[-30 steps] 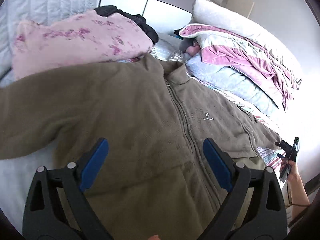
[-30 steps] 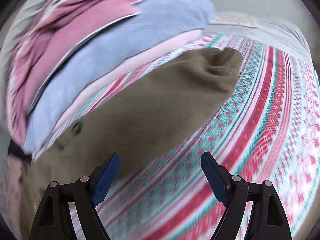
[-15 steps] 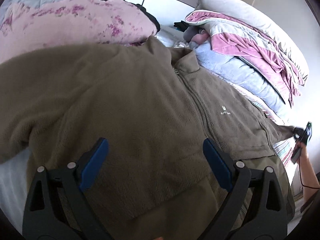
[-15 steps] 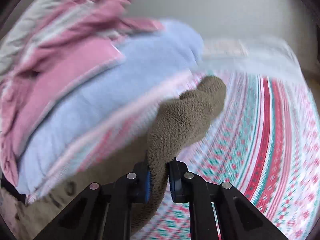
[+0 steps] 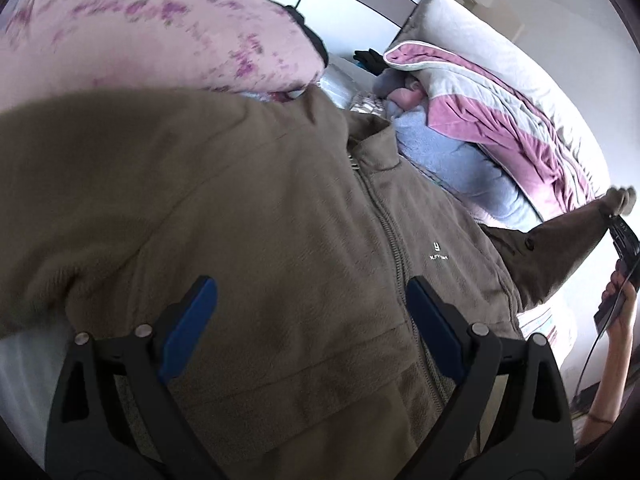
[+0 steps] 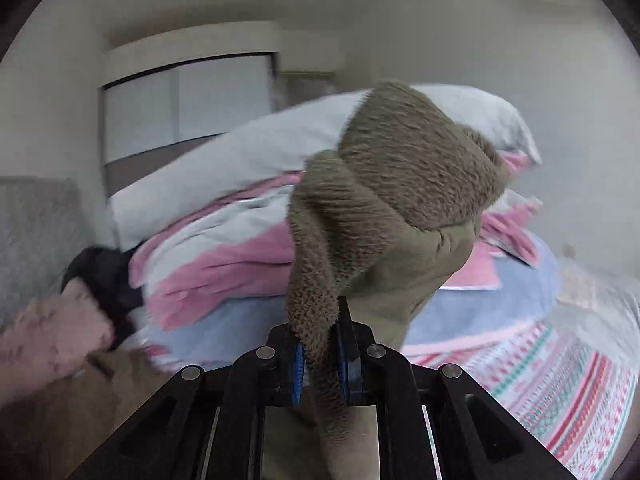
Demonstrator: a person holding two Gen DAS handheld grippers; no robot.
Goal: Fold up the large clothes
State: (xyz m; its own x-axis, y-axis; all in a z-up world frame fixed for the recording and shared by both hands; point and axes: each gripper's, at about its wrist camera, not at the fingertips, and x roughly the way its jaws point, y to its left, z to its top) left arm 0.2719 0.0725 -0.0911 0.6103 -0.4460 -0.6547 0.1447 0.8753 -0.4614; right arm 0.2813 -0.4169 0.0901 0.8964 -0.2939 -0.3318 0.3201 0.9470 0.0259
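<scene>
Right hand-held gripper (image 6: 319,354) pinches fleece sleeve (image 6: 384,200) before stacked bedding (image 6: 224,248); left hand-held gripper (image 5: 311,330) spread.

The left wrist view looks down and forward along the open left gripper (image 5: 312,320), close above the chest of the brown fleece jacket (image 5: 248,216) spread on the bed, and faces the head of the bed, where the pink flowered blanket (image 5: 132,40) and the stack of bedding (image 5: 500,120) lie. At its right edge it catches the right gripper (image 5: 624,240) pulling up the jacket's sleeve. The right wrist view sits very near that sleeve (image 6: 384,208), which fills its middle between the closed fingers (image 6: 298,364), and faces across the patterned bed sheet (image 6: 560,376) toward the same stack of bedding (image 6: 240,248). Both views share the jacket, the stack and the flowered blanket (image 6: 52,336).
</scene>
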